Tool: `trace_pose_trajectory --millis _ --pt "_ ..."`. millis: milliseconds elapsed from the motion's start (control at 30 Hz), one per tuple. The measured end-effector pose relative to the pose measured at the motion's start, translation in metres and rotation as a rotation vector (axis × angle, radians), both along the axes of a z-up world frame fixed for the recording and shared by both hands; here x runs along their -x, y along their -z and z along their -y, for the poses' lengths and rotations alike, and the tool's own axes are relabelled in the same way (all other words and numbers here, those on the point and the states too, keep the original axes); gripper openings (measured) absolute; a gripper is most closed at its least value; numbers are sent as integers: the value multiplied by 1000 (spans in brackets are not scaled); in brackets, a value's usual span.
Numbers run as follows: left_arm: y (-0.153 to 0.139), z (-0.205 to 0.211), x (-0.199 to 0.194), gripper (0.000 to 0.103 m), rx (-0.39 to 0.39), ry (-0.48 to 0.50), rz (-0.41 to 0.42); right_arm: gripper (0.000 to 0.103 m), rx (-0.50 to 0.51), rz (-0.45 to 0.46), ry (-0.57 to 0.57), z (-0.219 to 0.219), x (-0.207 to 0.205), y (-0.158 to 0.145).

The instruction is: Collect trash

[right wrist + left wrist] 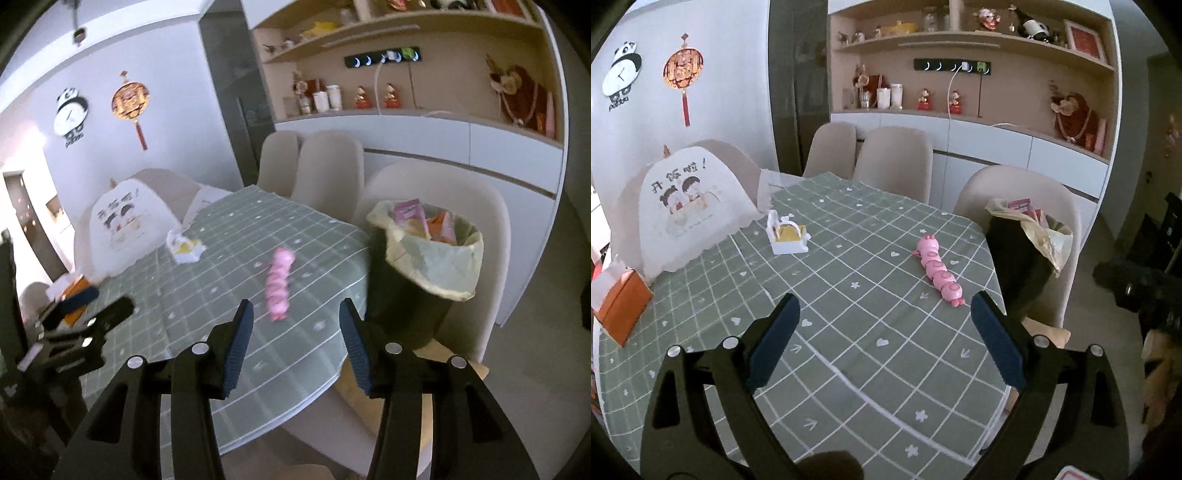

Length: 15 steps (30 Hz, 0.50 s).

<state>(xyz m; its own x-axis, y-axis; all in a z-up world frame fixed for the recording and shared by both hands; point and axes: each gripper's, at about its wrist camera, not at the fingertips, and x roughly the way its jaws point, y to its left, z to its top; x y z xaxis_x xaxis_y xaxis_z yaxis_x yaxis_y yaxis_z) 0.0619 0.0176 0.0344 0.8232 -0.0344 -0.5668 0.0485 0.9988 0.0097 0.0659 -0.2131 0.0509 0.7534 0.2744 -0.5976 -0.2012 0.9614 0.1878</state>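
A black trash bin (pixel 406 306) lined with a yellowish bag (pixel 432 266) stands off the table's right edge, in front of a beige chair. Pink and orange wrappers (pixel 406 212) lie inside it. The left wrist view shows the same bin (pixel 1019 266) to the right. My right gripper (pixel 295 310) is open over the table's near right corner, left of the bin, with nothing between its fingers. My left gripper (pixel 884 299) is open wide above the green checked tablecloth (pixel 849 258), also holding nothing. The left gripper (pixel 99 304) shows at the left of the right wrist view.
On the table lie a pink caterpillar toy (pixel 938 271), a white and yellow plastic object (pixel 788 236), an orange tissue box (pixel 622 310) and a white mesh food cover (pixel 683 206). Beige chairs (pixel 894 162) line the far side, with shelves (pixel 971 110) behind.
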Motion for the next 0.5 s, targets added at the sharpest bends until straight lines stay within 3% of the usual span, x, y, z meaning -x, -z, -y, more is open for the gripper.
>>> trace_pose_trajectory --millis 233,500 --pt "-1 -3 33 89 -33 -5 9 46 52 40 20 -32 47 -1" --pt "-4 -16 51 89 -41 -34 16 46 85 59 29 -52 67 -1"
